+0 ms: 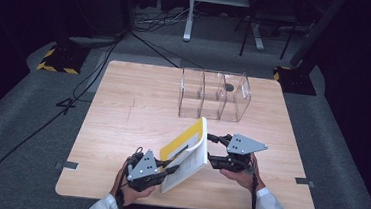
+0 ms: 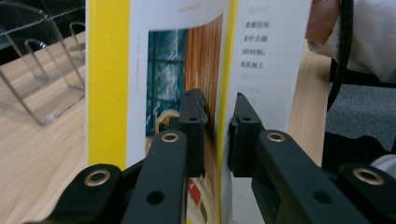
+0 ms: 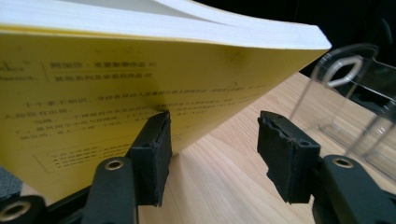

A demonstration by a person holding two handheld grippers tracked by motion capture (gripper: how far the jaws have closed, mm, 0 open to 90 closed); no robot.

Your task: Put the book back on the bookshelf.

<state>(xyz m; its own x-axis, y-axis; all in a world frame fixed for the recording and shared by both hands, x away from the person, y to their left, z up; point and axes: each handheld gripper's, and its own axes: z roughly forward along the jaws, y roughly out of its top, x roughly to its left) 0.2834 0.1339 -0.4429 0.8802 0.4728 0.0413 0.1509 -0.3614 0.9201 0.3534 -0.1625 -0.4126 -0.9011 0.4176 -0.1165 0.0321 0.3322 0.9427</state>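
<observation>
Book (image 1: 188, 155) pinched by left gripper (image 1: 168, 169), print blurred, right gripper (image 1: 213, 148) fingers spread beside it

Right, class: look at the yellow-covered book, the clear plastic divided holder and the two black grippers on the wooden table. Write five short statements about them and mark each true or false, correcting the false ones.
1. The left gripper is clamped on the cover of the yellow-covered book. True.
2. The right gripper is clamped shut on the book. False: its jaws stand apart, one jaw against the yellow back cover.
3. The clear plastic divided holder already holds the book. False: its compartments are empty.
4. The book lies flat and closed on the wooden table. False: it is tilted up between the grippers.
5. The holder stands beyond the book, farther from the person. True.
</observation>
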